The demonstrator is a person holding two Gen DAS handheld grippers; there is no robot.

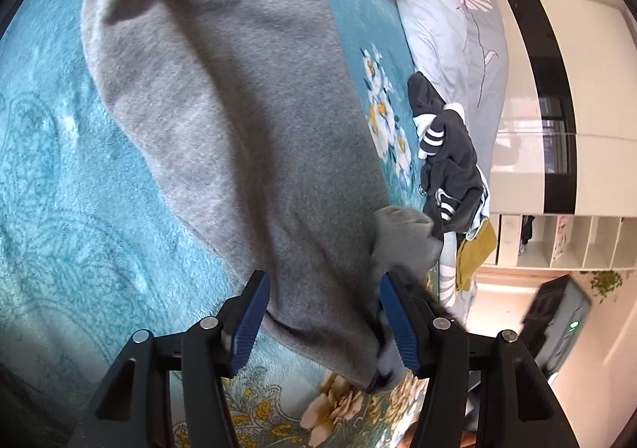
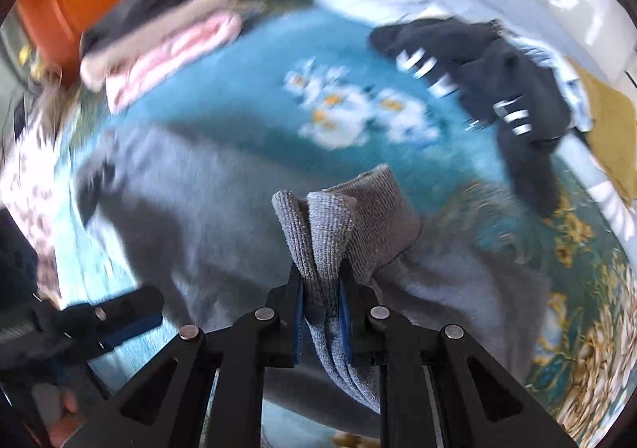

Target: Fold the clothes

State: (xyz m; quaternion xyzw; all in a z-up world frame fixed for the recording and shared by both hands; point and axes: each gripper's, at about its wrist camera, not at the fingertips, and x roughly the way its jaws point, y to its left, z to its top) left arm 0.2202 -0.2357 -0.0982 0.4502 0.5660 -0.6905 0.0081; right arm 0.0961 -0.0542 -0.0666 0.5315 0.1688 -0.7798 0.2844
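Grey sweatshirt (image 1: 223,97) on a teal blanket (image 1: 59,177) — white-and-gold flowers — beside a white-striped black garment (image 1: 450,153).

no readable text, no labels, no brand names, no numbers or signs in either view, right wrist view too motion-blurred to make out any print

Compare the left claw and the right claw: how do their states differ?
The left claw is spread wide, with the grey fleece garment lying between its blue pads unpinched; the right claw is shut on the garment's ribbed grey cuff. The left view is sharp, while the right view's background is motion-blurred. Both hang over the teal floral blanket and have black frames.
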